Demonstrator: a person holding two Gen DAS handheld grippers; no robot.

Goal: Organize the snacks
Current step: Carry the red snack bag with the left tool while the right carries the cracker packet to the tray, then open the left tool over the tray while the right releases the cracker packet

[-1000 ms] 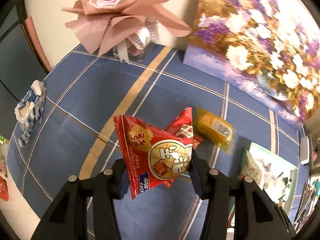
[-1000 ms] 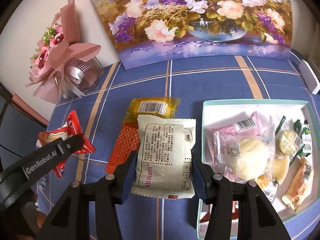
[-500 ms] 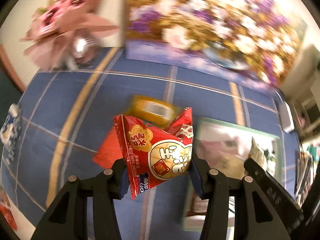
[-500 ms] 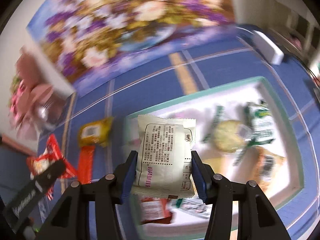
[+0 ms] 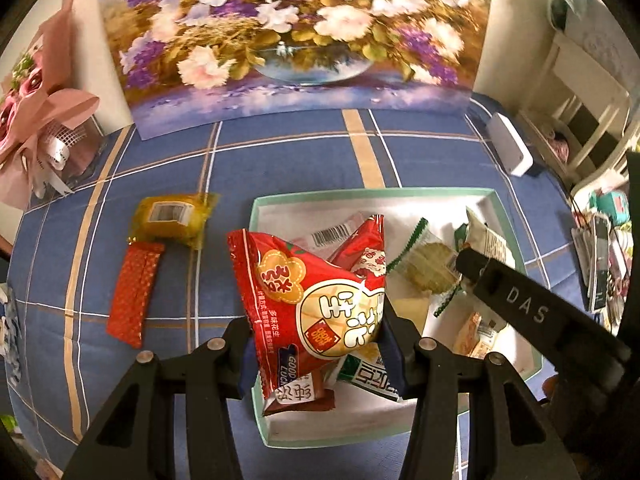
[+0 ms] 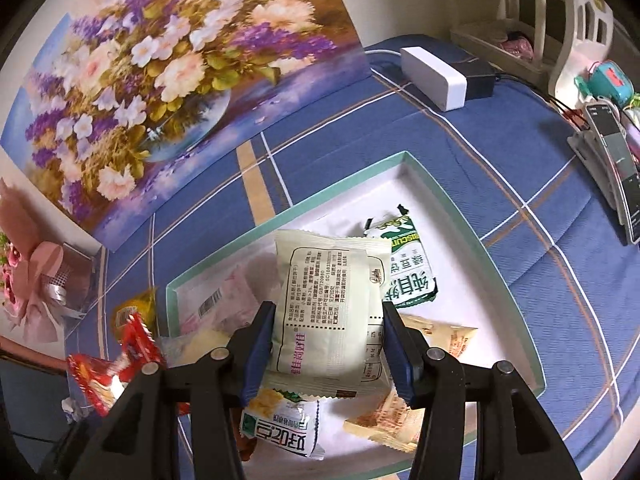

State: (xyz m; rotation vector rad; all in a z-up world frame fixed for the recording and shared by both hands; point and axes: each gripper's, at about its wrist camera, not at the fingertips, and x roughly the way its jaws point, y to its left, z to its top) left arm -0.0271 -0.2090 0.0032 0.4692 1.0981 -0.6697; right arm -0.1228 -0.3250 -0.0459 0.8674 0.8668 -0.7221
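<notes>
My left gripper (image 5: 316, 344) is shut on a red peanut snack packet (image 5: 316, 292) and holds it above the left part of the mint-rimmed white tray (image 5: 372, 193). My right gripper (image 6: 326, 344) is shut on a pale cream snack packet (image 6: 328, 308) and holds it over the same tray (image 6: 456, 216). The tray holds several wrapped snacks, among them a green biscuit pack (image 6: 408, 268) and a pink packet (image 6: 218, 302). The red packet also shows at the left of the right wrist view (image 6: 108, 376). The right gripper's arm crosses the left wrist view (image 5: 532, 308).
On the blue plaid cloth left of the tray lie a yellow packet (image 5: 172, 220) and a flat red packet (image 5: 134, 288). A flower painting (image 5: 288, 36) leans at the back. A pink bouquet (image 5: 36, 120) stands far left. A white box (image 6: 434, 78) and a phone (image 6: 616, 160) lie right.
Both grippers have swung right with their packets, from over the bare cloth to over the tray. The yellow and flat red packets stayed on the cloth.
</notes>
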